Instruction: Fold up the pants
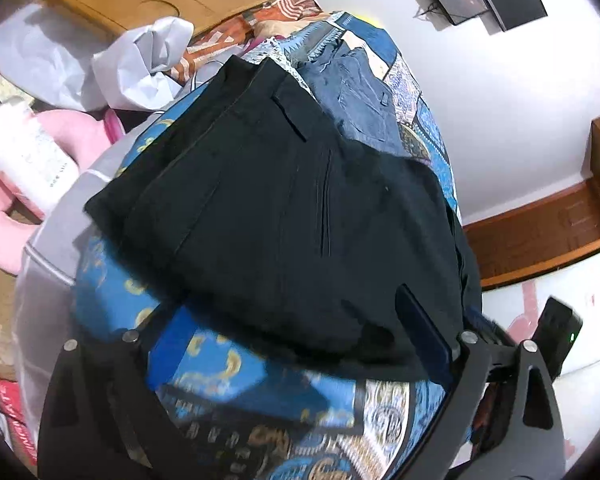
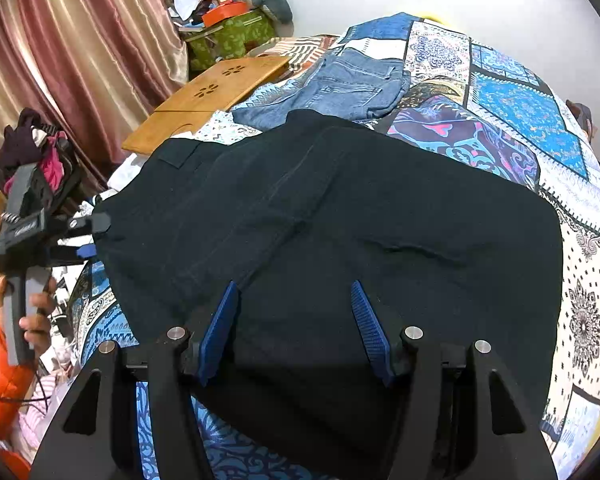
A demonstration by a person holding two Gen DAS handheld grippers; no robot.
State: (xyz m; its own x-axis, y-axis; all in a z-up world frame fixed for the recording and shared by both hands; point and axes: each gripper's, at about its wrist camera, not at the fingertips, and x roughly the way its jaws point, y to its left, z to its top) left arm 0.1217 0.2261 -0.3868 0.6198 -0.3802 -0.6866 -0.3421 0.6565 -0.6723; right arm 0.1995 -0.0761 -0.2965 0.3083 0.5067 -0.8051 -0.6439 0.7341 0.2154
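**Black pants lie folded on the bed, both claws released**

The black pants (image 2: 320, 240) are seen spread on the bed (image 2: 512, 120), in the middle of its patterned cover. They appear already doubled into a broad, short packet. A back pocket slit is shown in the left wrist view, and a long seam runs from near to far along the cloth. The fabric is dark and looks thick; one shallow wrinkle is seen on the right half.

The right claw (image 2: 296, 332) is held just above the near edge of the pants, its blue fingers (image 2: 220, 328) spread apart and nothing between them. The left claw (image 1: 292, 356) is at the left edge of the pants. Its fingers are also spread wide and no cloth is gripped, although the picture is blurred there.

It is judged that one more fold, or a last smoothing, is in hand. To do it well, the near edge should be pinched through all layers at once, at two points well apart, so that the packet does not open. Both corners should be lifted together and laid onto the far edge, with the seam kept straight. The wrinkle should be pressed flat before the fold is closed.

The blue jeans (image 2: 348, 84) lie just beyond the pants, and a wooden tray (image 2: 216, 96) lies at the far left.
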